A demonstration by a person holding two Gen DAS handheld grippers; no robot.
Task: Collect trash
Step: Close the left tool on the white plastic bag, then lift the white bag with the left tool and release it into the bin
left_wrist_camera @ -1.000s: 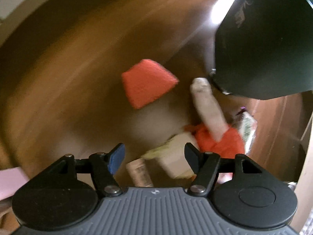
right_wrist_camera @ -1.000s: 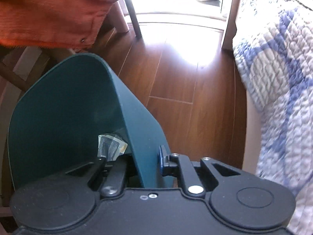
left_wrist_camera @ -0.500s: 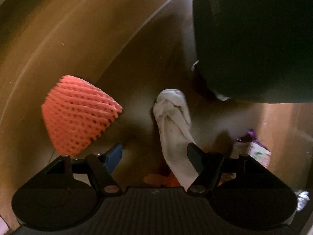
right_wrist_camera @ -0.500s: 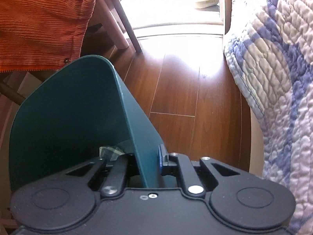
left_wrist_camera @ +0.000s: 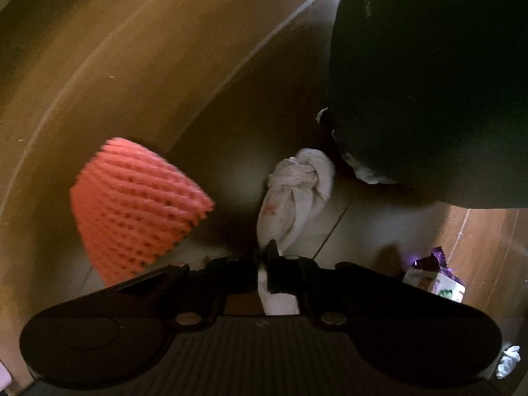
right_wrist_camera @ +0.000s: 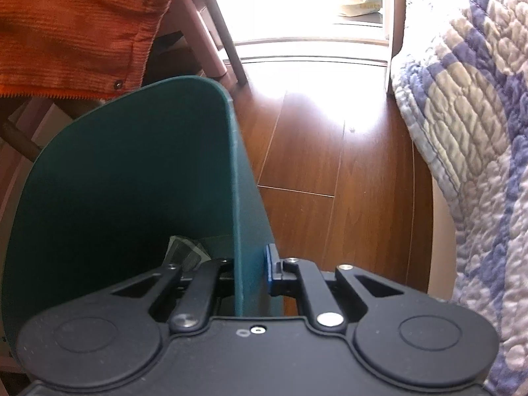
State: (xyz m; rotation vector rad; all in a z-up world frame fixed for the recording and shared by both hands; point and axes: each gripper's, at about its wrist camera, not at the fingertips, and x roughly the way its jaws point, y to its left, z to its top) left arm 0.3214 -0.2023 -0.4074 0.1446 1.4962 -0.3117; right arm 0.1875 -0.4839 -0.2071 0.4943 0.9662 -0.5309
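Observation:
In the left wrist view my left gripper (left_wrist_camera: 263, 257) is shut on a white knotted plastic bag (left_wrist_camera: 293, 191) that lies stretched ahead on the wooden floor. An orange foam fruit net (left_wrist_camera: 135, 211) lies to its left. A purple-and-white snack wrapper (left_wrist_camera: 435, 277) lies at the right. The dark green trash bin (left_wrist_camera: 429, 82) looms at the upper right. In the right wrist view my right gripper (right_wrist_camera: 252, 269) is shut on the bin's wall (right_wrist_camera: 241, 198). Crumpled paper (right_wrist_camera: 184, 250) lies inside the bin.
A quilted blue-and-white bedspread (right_wrist_camera: 468, 115) hangs at the right. Chair legs (right_wrist_camera: 211, 39) and an orange corduroy garment (right_wrist_camera: 76, 26) stand at the upper left. A small white scrap (left_wrist_camera: 508, 361) lies at the left view's lower right. Wooden floor (right_wrist_camera: 323, 151) stretches toward a bright doorway.
My left gripper went from open to shut on the white bag after moving forward over it. The right gripper still holds the bin, which has shifted slightly.

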